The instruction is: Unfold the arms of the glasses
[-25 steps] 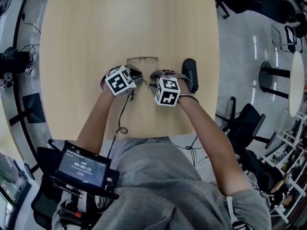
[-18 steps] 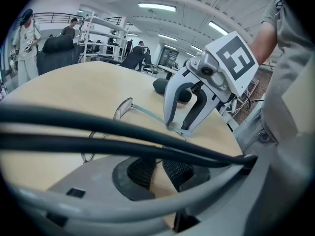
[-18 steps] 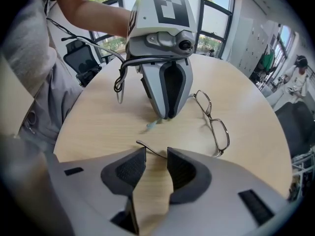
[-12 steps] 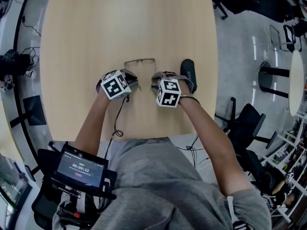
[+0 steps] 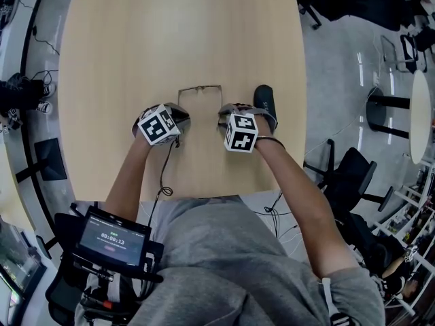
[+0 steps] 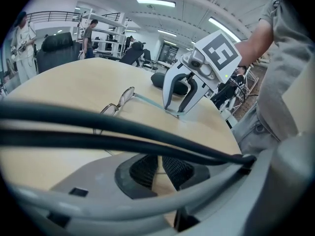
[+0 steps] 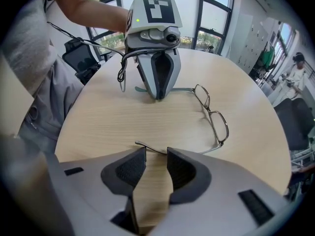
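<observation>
A person at a pale wooden table (image 5: 177, 26) works a pair of wire-rimmed glasses (image 7: 219, 127) with 2 handheld grippers. The glasses lie on the tabletop near the person's edge, between the 2 tools. Their front rim is on the far side, and both arms are angled out toward the person.

The left gripper (image 6: 158, 163) has its jaws almost together, with only a sliver of tabletop showing between the ridged pads. In the right gripper view its tips sit on the end of 1 arm of the glasses, and the arm's tip pokes out just past them.

The right gripper (image 7: 156, 151) has its jaws a little apart. The curved end of the other arm lies across the gap at its fingertips.

The 2 grippers face each other across the glasses, each with its marker cube uppermost. A black case (image 5: 266, 102) lies on the table just beside the right gripper, on its outer side. 2 dark cables (image 6: 98, 132) run across the left gripper view and hide part of the tabletop.
</observation>
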